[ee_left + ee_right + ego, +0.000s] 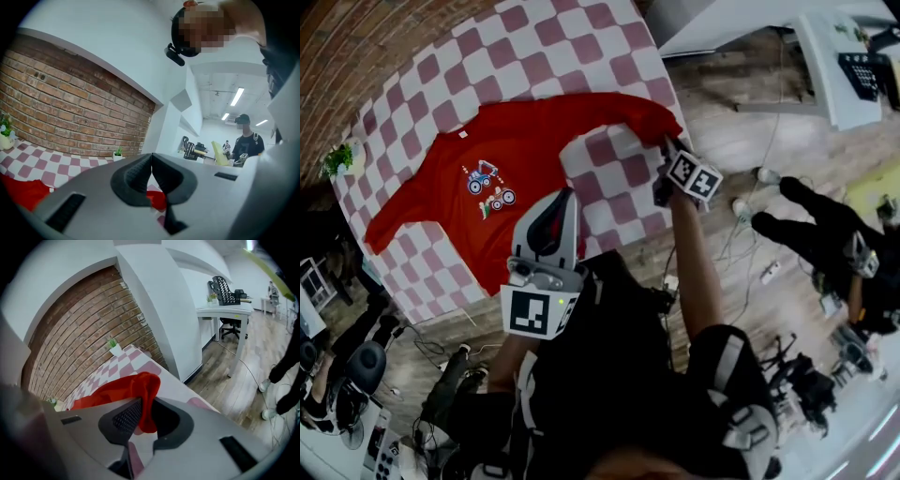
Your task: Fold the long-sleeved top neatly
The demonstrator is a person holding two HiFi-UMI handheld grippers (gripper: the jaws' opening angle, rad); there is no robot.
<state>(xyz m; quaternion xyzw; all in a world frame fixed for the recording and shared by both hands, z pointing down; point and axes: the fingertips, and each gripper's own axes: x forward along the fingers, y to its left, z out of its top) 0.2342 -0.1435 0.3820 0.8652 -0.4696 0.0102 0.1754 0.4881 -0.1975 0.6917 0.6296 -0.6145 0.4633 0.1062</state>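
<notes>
A red long-sleeved top (520, 141) with a small printed picture (487, 184) lies spread flat on the pink-and-white checked table (572, 47). One sleeve runs to the table's right edge and ends in a cuff (143, 385). My right gripper (667, 143) (143, 414) points down at that edge and is shut on the cuff, which bunches up red between its pads. The other sleeve (389, 220) stretches towards the lower left. My left gripper (563, 194) (151, 161) hovers over the hem, jaws shut and touching. Red cloth shows only behind and below them.
A small potted plant (339, 159) stands at the table's left corner by the brick wall. Beyond the right table edge are wooden floor, cables and a person in black (825, 234). A white desk (825, 56) stands at the upper right.
</notes>
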